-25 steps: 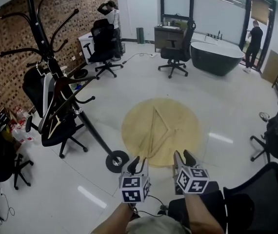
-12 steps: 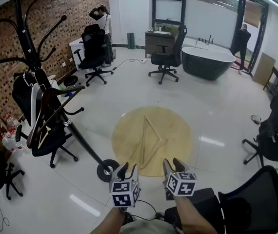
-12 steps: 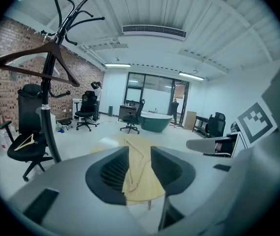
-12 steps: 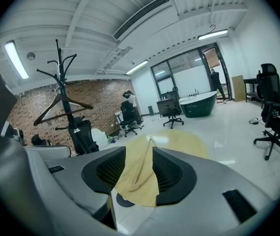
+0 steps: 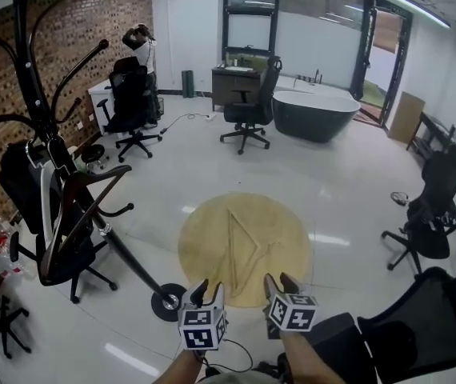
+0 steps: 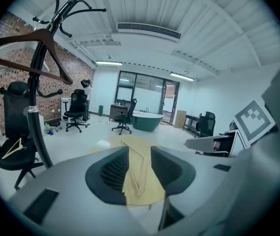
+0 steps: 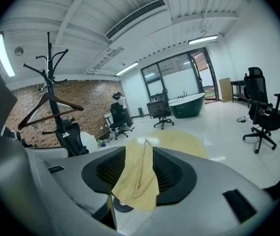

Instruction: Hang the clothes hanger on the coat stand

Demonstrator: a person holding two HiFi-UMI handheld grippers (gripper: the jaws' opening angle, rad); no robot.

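As left tool (image 5: 210, 289) opens empty, right tool (image 5: 280, 283) alongside

R gripper (image 7: 139, 173): jaws seen apart, nothing held btwn them; yellow round rug (image 7: 182, 139) is seen thru the gap. Wooden clothes hanger (image 7: 67, 103) is hung on black coat stand (image 7: 50, 68) at left, brick wall (image 7: 88, 104) behind. Dark bathtub (image 7: 186, 105) is seen far back.

Hanger (image 5: 104, 174) hangs on coat stand (image 5: 36, 94), left of rug (image 5: 244, 246).
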